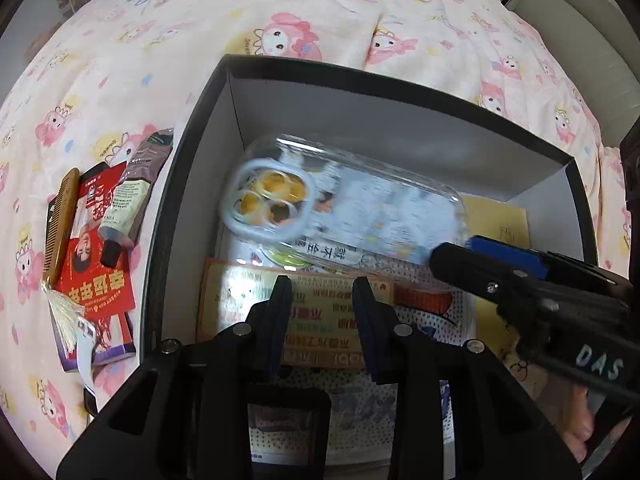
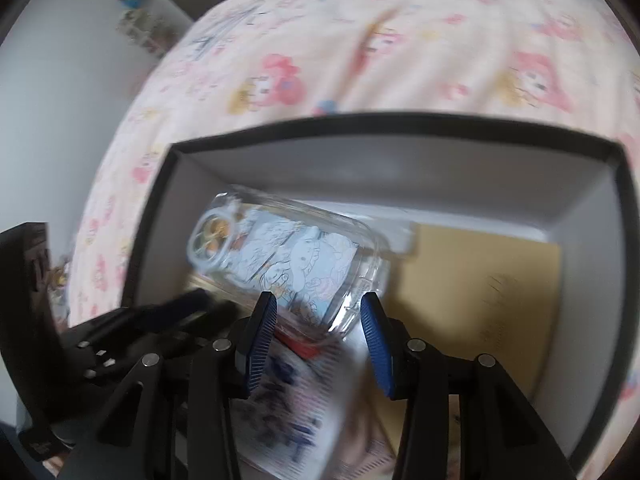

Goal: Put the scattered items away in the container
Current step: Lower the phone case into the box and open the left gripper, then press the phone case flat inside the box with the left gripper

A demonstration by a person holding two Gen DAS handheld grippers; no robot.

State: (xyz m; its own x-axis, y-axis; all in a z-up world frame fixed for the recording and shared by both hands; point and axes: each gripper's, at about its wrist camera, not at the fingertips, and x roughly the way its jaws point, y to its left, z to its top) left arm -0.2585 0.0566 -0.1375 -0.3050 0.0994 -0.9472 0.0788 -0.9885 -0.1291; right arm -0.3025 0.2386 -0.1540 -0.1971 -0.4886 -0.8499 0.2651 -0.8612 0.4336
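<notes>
Left gripper (image 1: 322, 304) fingers stand apart over a yellow printed card (image 1: 320, 320), gripping nothing. Right gripper (image 2: 318, 334) fingers stand apart, pads clear of the clear plastic phone case (image 2: 288, 256) just ahead. Both hang inside the black-rimmed white cardboard box (image 1: 192, 152). Outside it, left of the left fingers, a wooden comb (image 1: 60, 220), red booklet (image 1: 96, 264) and brown tube (image 1: 132, 192) lie on the pink cartoon bedspread (image 1: 320, 12).

Bed (image 1: 320, 12) with pink cartoon-print cover, bearing a black box (image 1: 168, 208) (open-topped); beside it, a red booklet (image 1: 94, 276), comb (image 1: 60, 220) and tube (image 1: 132, 196).
</notes>
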